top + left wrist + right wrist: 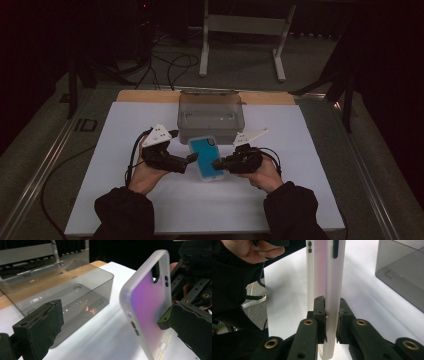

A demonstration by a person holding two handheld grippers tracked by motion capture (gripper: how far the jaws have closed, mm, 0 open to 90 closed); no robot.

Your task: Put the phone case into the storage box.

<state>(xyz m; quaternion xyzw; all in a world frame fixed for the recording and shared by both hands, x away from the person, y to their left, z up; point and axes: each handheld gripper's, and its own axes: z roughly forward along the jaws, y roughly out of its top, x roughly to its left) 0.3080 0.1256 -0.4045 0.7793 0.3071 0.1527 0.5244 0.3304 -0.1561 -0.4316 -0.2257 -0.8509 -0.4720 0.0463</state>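
A translucent phone case with a teal face is held just in front of the clear plastic box. The right gripper pinches the case's edge between closed jaws. Left of the case, the left gripper has its jaws spread wide, one pad at the case's edge, grasping nothing.

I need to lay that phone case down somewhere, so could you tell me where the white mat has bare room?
The white mat is bare left of the left gripper, right of the right gripper, and along the near edge between the sleeves. The middle is crowded: the phone case sits between both grippers, with the clear box just behind.
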